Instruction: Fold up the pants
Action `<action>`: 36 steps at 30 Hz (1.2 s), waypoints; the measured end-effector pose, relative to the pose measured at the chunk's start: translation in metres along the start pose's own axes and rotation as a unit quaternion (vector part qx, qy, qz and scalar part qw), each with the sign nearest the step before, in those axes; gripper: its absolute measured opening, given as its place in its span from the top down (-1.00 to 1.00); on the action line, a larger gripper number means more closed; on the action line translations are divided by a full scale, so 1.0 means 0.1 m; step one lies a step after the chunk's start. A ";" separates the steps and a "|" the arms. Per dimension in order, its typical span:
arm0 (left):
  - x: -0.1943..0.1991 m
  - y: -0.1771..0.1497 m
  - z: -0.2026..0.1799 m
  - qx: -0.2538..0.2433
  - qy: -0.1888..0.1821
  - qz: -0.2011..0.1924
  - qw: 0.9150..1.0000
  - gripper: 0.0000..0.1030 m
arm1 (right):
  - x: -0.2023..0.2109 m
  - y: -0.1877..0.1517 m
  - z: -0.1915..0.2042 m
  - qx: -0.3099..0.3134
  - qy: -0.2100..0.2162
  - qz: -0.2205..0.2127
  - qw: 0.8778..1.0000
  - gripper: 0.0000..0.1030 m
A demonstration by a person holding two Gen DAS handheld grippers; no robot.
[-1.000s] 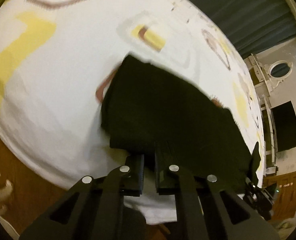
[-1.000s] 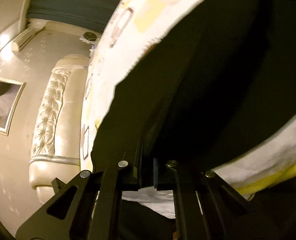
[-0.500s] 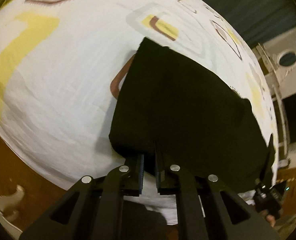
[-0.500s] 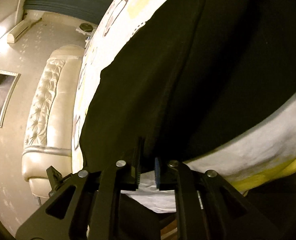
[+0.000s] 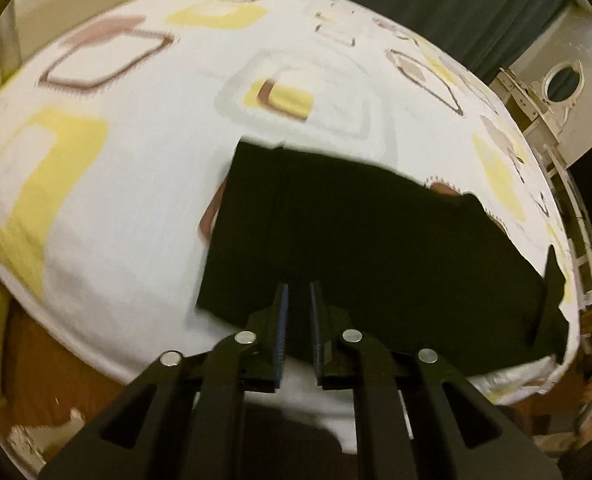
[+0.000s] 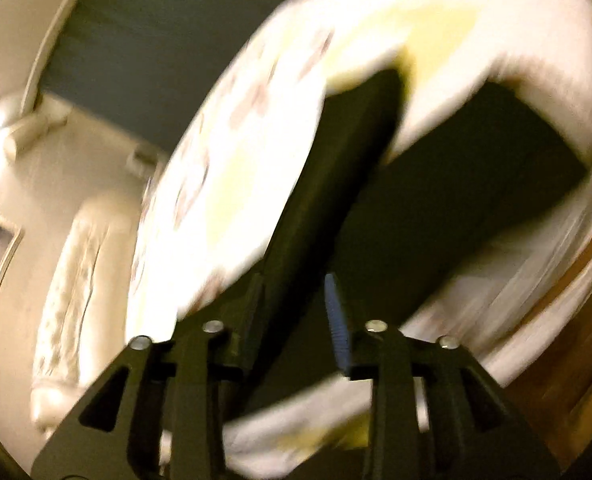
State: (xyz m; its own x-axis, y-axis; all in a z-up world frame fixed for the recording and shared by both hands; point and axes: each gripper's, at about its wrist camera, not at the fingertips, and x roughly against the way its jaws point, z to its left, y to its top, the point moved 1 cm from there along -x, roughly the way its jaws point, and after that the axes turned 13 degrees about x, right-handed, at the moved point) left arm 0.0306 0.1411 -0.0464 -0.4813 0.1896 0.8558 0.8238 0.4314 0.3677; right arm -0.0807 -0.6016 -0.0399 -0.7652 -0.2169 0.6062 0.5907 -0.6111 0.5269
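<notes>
Where the black woven-cloth pants (image 5: pixel 355 232) lie: flat on the bed, on its white cotton sheet printed with yellow and brown squares (image 5: pixel 116 200), near the bed's front edge. They read as a squarish folded slab.
Left tongs (image 5: pixel 297 286): all but closed, only a thin slot between the blue ribbed pads. They hang over the near hem, and no cloth is seen clamped in the slot.
Right tongs (image 6: pixel 294 278): jaws have just been opening and now stand apart. Dark cloth shows in the gap, but the view is blurred, so I cannot tell whether it lies between the pads or behind them. The pads do not press on it.
Risk 1: the top layer creeps or springs back. Cause: limp cloth released with no crease pressed in.
Risk 2: the sheet gets pinched along with the pants on the next grasp. Cause: both are thin, soft and lying in contact.
Risk 3: a corner drags as the tongs pull away. Cause: ribbed pads catching the weave.
Risk 4: a misjudged edge. Cause: black on black hides the layer lines.
Pants texture: matte, no sheen, one faint lengthwise seam, edges fairly straight.
Sheet texture: smooth, lightly wrinkled, draped over the rounded mattress edge.
Tongs build: rigid black plastic fingers with silver pins.
</notes>
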 end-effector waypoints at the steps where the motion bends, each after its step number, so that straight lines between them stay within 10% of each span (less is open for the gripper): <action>1: -0.05 0.05 -0.08 -0.005 0.001 -0.008 1.000 0.77 | 0.10 0.25 -0.23 0.013 -0.032 -0.020 0.999 0.21; 7: -0.36 0.11 -0.45 -0.030 0.016 -0.047 0.998 -0.01 | -0.04 0.85 -1.21 0.019 -0.116 0.003 0.993 0.21; 14: -0.58 0.03 -0.61 -0.023 0.030 -0.042 0.998 -0.02 | -0.50 0.93 -1.53 0.059 -0.139 0.070 0.986 0.19; 17: -0.62 0.00 -0.66 -0.025 0.039 -0.050 0.998 -0.16 | -0.58 0.95 -1.45 0.092 -0.136 0.087 0.983 0.82; 30: -0.71 -0.08 -0.75 -0.025 0.069 -0.072 0.995 -0.26 | -0.58 1.34 -1.25 0.184 -0.161 0.057 0.968 0.88; 36: -0.72 -0.10 -0.76 -0.036 0.072 -0.074 0.994 -0.32 | -0.77 1.27 -1.61 0.121 -0.152 0.056 0.979 0.71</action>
State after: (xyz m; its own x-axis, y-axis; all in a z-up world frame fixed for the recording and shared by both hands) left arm 0.0801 0.0560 -0.0844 -0.5555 -0.0021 0.8315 0.7686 0.3803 0.5144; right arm 0.0114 -0.7853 -0.1157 -0.6018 -0.0138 0.7985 0.7385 -0.3901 0.5499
